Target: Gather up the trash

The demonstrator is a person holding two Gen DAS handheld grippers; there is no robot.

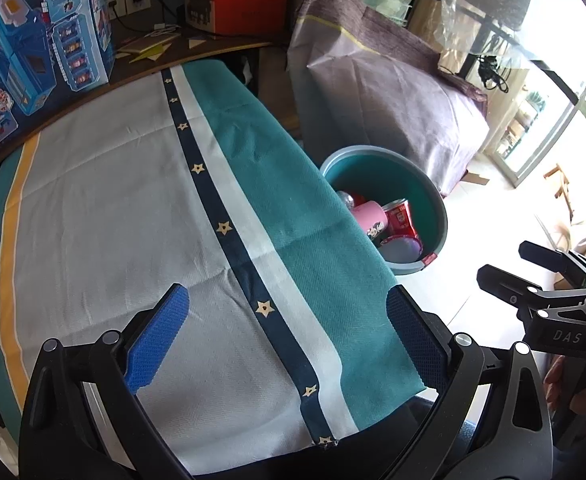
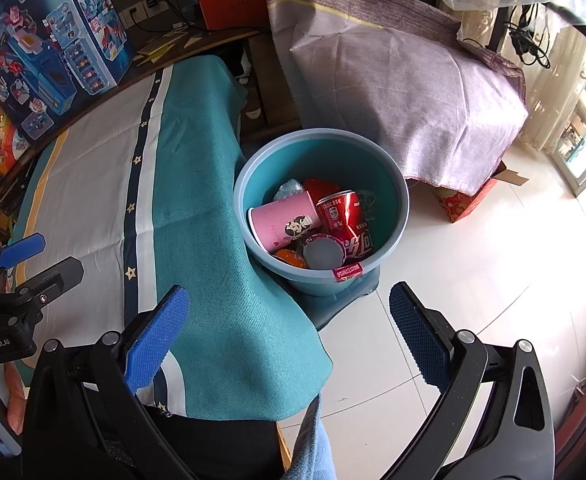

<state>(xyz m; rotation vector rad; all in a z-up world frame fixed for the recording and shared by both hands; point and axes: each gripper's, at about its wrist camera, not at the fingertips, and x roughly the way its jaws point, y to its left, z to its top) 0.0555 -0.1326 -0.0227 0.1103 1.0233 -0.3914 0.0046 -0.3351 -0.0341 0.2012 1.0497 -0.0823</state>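
Observation:
A teal bin point(image 2: 393, 208) stands on the floor beside the table and also shows in the left wrist view point(image 1: 437, 208). Inside lie a pink paper cup point(image 2: 281, 216), a crushed red can point(image 2: 345, 216), a round lid point(image 2: 324, 252) and other scraps. My right gripper point(image 2: 289, 332) is open above the table's right edge, near the bin, with nothing between its fingers. My left gripper point(image 1: 287, 336) is open over the cloth-covered table point(image 1: 105, 208), also empty. The right gripper point(image 1: 533, 276) shows at the left view's right edge.
A striped grey and teal cloth point(image 2: 213, 240) covers the table and hangs over its edge. Toy boxes point(image 1: 33, 52) stand at the back left. A large bundle under purple fabric point(image 2: 405, 92) sits behind the bin. White tiled floor point(image 2: 473, 288) lies to the right.

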